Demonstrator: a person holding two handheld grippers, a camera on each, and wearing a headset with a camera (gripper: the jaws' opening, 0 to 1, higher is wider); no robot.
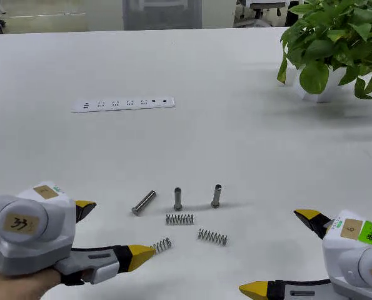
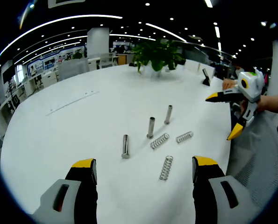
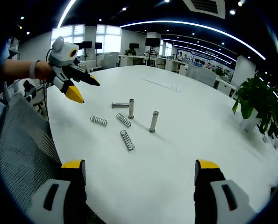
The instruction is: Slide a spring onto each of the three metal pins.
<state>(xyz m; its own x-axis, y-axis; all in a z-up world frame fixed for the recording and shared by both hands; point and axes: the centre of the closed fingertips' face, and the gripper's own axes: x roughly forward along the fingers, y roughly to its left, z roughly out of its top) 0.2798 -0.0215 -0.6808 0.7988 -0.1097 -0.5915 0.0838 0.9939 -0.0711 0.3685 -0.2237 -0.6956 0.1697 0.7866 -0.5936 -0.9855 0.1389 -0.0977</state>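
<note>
Yellow-tipped left gripper point(image 1: 120, 228) and right gripper point(image 1: 271, 251) are being held open. Gentle mid-coil pinching is being advised for the light, squashy steel spring point(image 1: 162, 244) nearest the white table's point(image 1: 236, 94) near edge.

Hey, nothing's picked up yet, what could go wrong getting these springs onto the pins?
1. The middle pin and right pin stand upright with no holder; a sideways push from a spring could topple them.
2. The lying pin is on its side and may roll when touched.
3. The nearest spring is thin and lies by the left gripper; a pinch could flick it away.
</note>
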